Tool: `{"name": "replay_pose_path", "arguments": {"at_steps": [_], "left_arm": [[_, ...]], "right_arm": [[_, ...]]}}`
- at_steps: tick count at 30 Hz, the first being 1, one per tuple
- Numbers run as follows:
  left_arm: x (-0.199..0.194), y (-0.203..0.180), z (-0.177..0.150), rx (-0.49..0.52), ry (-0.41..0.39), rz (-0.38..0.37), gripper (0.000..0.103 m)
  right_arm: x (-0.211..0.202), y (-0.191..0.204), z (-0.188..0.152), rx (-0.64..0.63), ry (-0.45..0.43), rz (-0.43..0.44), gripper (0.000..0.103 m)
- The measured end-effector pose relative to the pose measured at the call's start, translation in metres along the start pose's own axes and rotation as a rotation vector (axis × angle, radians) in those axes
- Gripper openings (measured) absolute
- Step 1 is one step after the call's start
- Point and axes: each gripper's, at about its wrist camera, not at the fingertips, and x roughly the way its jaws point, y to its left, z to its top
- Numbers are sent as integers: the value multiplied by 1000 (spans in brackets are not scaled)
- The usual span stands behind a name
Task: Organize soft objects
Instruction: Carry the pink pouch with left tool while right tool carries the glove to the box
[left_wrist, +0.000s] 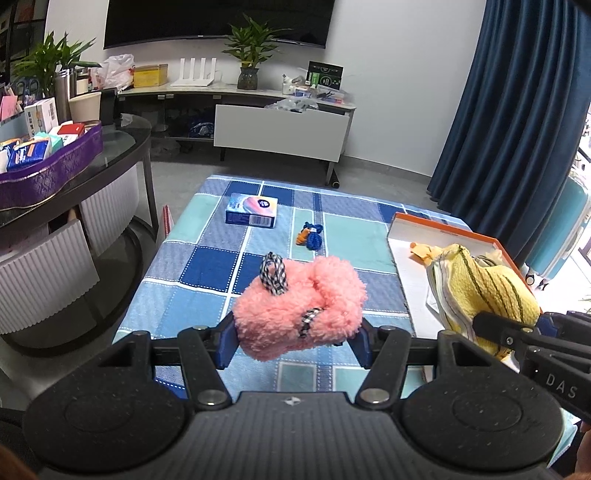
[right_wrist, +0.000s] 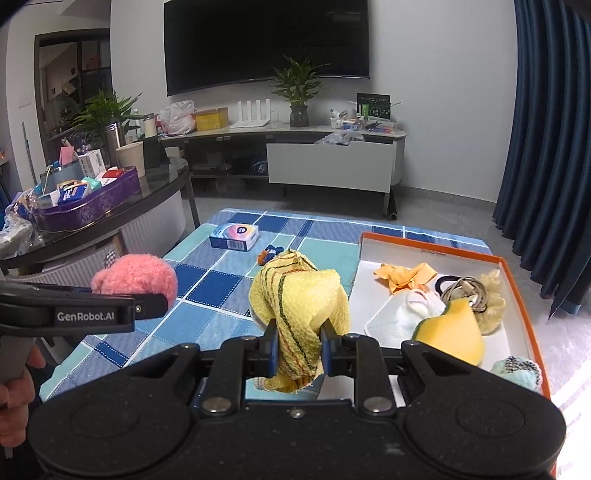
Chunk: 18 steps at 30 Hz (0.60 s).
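Note:
My left gripper is shut on a fluffy pink plush with checkered loops, held above the blue checkered tablecloth. It also shows at the left of the right wrist view. My right gripper is shut on a yellow striped cloth, held at the left edge of the orange-rimmed box. The cloth also shows in the left wrist view. The box holds an orange bow, a yellow sponge, a white mask, a cream scrunchie and a cable.
A small blue box and a blue-and-orange knitted item lie on the far part of the cloth. A dark side table with a purple tray stands left. A TV cabinet lies beyond; blue curtains hang right.

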Motion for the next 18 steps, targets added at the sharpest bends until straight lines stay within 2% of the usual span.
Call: {"name": "replay_pose_path", "arguments": {"at_steps": [18], "left_arm": [[-10, -22, -2, 44, -9, -17, 60]], "right_arm": [[-21, -16, -5, 23, -20, -13, 27]]}}
